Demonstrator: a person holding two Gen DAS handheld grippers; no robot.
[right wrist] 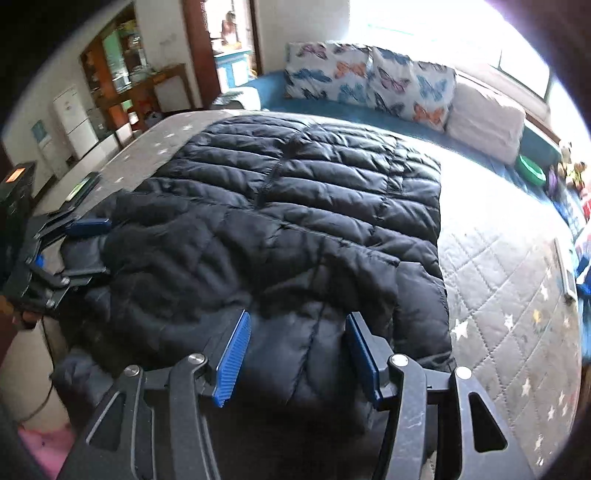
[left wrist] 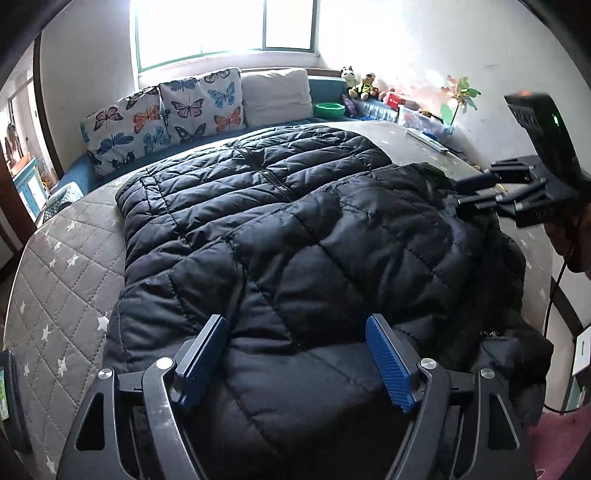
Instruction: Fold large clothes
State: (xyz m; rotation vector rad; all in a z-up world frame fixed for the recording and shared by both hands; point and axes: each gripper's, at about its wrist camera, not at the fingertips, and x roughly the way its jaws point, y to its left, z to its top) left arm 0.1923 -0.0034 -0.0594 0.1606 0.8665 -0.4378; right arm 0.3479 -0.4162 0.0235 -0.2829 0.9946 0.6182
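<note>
Lying spread across the bed (left wrist: 62, 280): black quilted puffer jacket (left wrist: 295, 229), hem end toward 12 o'clock, near end bunched and partly doubled over toward 6 o'clock. Covering most of the grey star-patterned quilted bedcover; bare cover visible at 9 o'clock in the left wrist view and at 3 o'clock in the right wrist view.

Left gripper (left wrist: 297, 360): positioned at 6 o'clock in its own view, low over the near part of the jacket. Jaws spread wide, blue pads on either side of a mound of black fabric, nothing pinched. Seen also at 9 o'clock in the right wrist view, at the jacket's edge.

Right gripper (right wrist: 299, 360): positioned at 6 o'clock in its own view, over the folded-over jacket section. Jaws spread, fabric lying between the blue pads; contact with the fabric cannot be confirmed. Seen also at 2 o'clock in the left wrist view, at the jacket's opposite edge.

Beyond the jacket at 12 o'clock: two butterfly-print cushions (left wrist: 166, 114), one plain beige pillow (left wrist: 275, 94), a bright window (left wrist: 225, 29) above. At 1 o'clock in the left wrist view: green bowl (left wrist: 329, 109) and stuffed toys (left wrist: 360, 83) along the wall.
</note>
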